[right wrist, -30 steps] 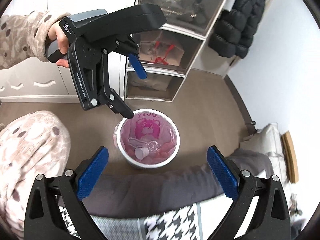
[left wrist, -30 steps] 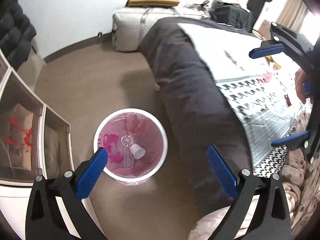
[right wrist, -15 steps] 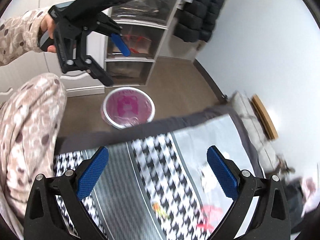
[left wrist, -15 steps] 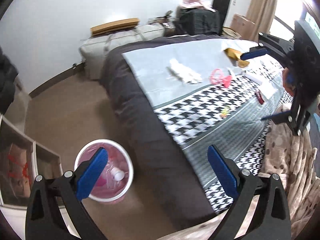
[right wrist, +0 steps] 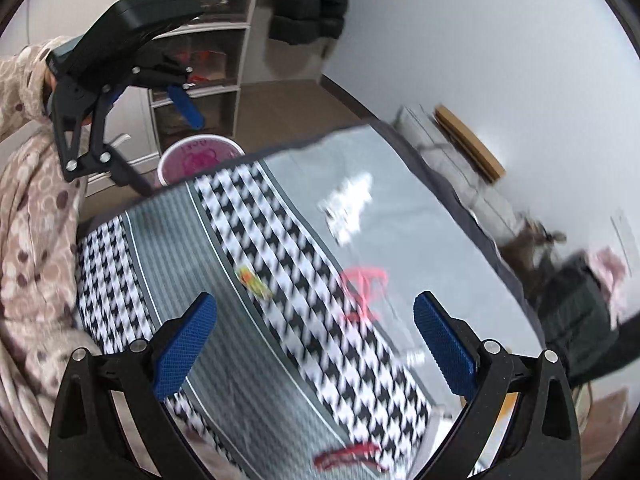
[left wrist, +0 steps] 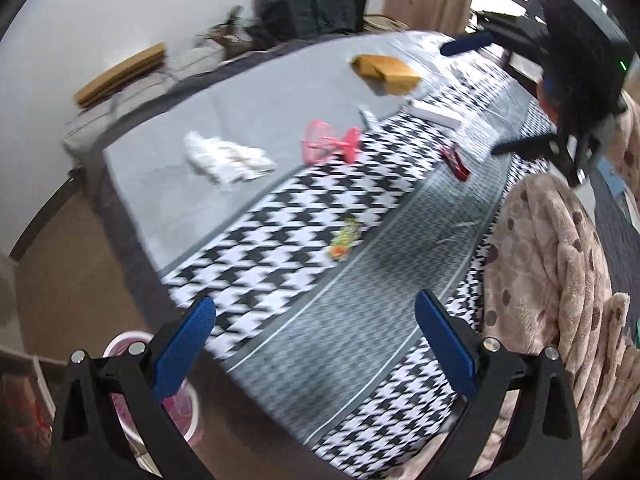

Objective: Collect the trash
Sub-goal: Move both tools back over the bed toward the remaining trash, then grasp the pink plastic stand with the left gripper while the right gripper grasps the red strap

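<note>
Left wrist view: the left gripper hangs over the bed, its fingers spread wide with nothing between them. Ahead of the fingers lies the trash: a small yellow-green wrapper nearest, a crumpled white tissue further out to the left, a pink plastic piece beyond, a red wrapper to the right, and a brown box far ahead. The lined bin sits on the floor, partly hidden behind the left finger. The right gripper shows at far right, also empty.

Right wrist view: the right gripper also has its fingers apart and empty. The yellow-green wrapper lies just ahead between them, the pink plastic piece ahead to the right, the tissue further on, and a red wrapper below the fingers. The bin stands far ahead on the left.

Judging by this, the step is reaching for a piece of trash. The next move likely calls for lowering open fingers astride one item, the wrapper being closest, and closing gently on the soft bedding.
</note>
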Motion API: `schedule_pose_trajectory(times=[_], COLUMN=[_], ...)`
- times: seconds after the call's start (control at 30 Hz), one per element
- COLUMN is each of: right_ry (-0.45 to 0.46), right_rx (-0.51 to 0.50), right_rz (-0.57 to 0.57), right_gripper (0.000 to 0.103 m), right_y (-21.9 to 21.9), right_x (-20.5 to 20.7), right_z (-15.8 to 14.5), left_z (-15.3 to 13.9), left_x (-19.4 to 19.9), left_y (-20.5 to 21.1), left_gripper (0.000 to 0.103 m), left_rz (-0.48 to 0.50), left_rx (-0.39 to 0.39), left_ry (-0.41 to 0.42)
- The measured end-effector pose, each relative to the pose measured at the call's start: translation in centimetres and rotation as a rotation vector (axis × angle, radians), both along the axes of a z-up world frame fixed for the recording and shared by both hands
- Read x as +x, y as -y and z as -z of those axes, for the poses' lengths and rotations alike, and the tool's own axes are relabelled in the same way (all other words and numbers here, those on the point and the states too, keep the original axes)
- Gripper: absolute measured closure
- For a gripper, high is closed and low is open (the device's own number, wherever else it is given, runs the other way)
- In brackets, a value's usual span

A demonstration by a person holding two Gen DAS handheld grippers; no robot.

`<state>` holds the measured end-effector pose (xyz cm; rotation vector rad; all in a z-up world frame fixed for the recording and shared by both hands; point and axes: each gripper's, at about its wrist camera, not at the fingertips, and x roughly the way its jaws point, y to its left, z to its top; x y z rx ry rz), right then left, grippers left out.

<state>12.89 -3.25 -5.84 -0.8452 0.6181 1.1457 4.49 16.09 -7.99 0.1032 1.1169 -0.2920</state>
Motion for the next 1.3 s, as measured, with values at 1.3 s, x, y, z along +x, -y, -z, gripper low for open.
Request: schedule_pose_trajectory(times=[1.3], right_ry=[-0.547], right_rx=[0.011], right_rz=[0.214], right_gripper=[0.008], right_y=[14.5], right_x=[11.8], right_z=[13.7], left_z=[10.0], left_x=[20.3], left_y=[4.9], left_gripper=[0.033], left_rz=[-0.041], left_rx=[-0.224], left_ry=[-0.131])
